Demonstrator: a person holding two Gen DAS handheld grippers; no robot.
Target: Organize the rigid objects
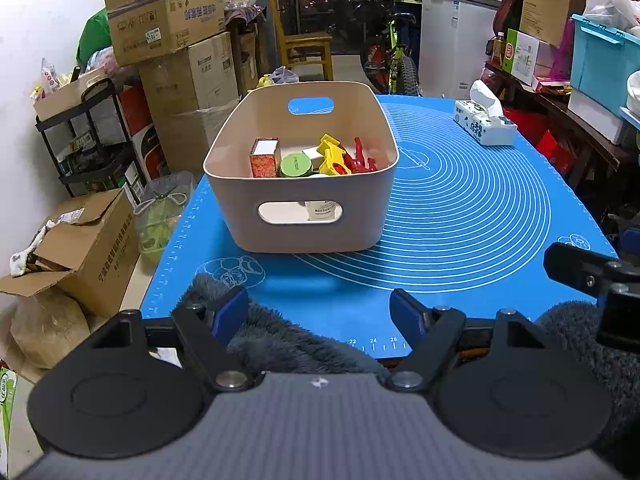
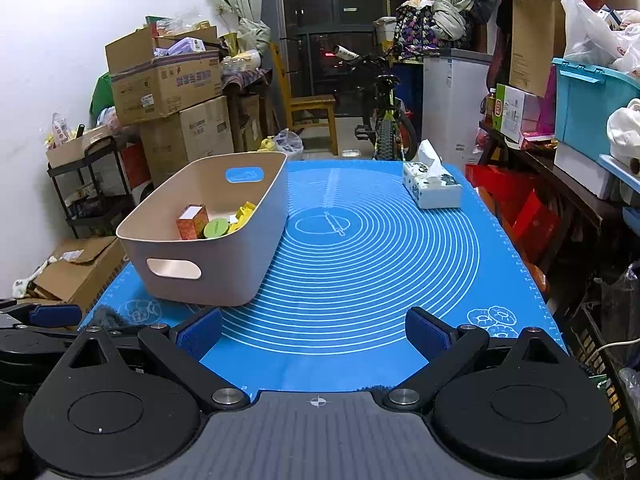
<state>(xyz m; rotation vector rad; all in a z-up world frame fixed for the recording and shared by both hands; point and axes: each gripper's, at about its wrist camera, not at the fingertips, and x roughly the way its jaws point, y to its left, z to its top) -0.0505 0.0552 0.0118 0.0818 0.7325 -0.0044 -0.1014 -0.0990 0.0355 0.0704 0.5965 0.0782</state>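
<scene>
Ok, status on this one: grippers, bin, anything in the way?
Left gripper open, empty. Right gripper open, empty. Bin on blue mat, holding small box, green tin, yellow and red toys. Tissue pack far side, not in the way.

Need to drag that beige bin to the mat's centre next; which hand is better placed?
Left, probably. The beige bin sits straight ahead of the left tool, handle slot facing it. From the right tool, also open and empty, it lies off to the left.

Both wrist views face the bin [image 1: 300,216] low, side by side.
</scene>
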